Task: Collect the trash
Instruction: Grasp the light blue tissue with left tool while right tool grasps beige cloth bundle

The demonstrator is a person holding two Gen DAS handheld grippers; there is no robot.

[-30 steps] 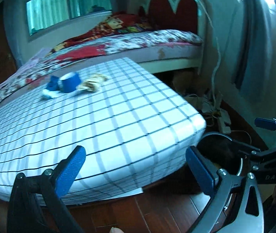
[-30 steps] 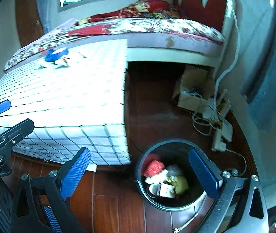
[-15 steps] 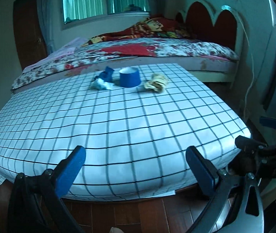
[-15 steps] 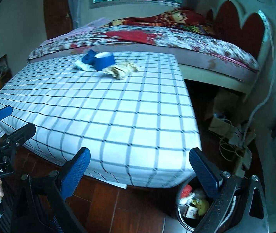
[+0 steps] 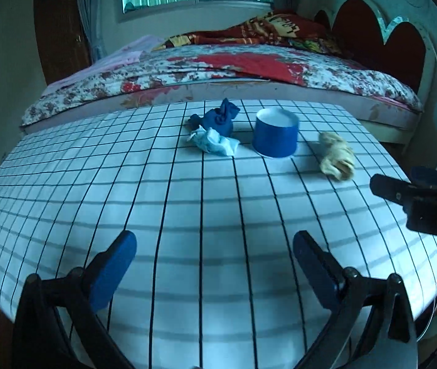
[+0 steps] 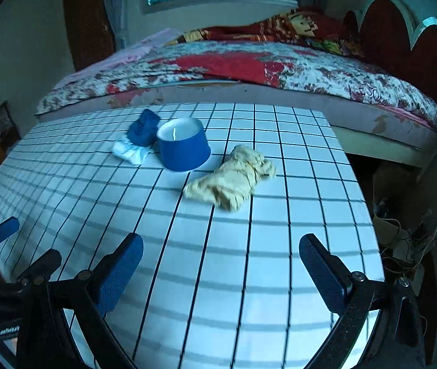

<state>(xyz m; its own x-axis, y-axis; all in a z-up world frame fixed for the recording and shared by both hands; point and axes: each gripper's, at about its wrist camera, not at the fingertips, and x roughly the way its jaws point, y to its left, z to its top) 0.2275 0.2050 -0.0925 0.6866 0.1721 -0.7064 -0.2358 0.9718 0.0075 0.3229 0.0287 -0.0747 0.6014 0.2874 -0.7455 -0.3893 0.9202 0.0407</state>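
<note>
Four pieces of trash lie at the far side of a table with a white checked cloth (image 5: 218, 215): a crumpled dark blue wad (image 5: 218, 118), a crumpled white tissue (image 5: 214, 143), an upside-down blue paper cup (image 5: 275, 136) and a crumpled beige wad (image 5: 337, 156). The right wrist view shows the same cup (image 6: 183, 144), beige wad (image 6: 234, 178), blue wad (image 6: 143, 127) and tissue (image 6: 129, 152). My left gripper (image 5: 214, 269) is open and empty over the table's near part. My right gripper (image 6: 221, 272) is open and empty, nearer the beige wad.
A bed (image 5: 249, 70) with a floral and red quilt and a red headboard (image 5: 381, 40) stands behind the table. Cables and a box (image 6: 403, 233) lie on the floor to the right of the table (image 6: 249, 276). A dark wooden door (image 5: 58, 30) is back left.
Both grippers have swung up from the floor and the trash bin by the table's corner and moved over the table toward the trash. The bin is out of view now. Both stay open.
</note>
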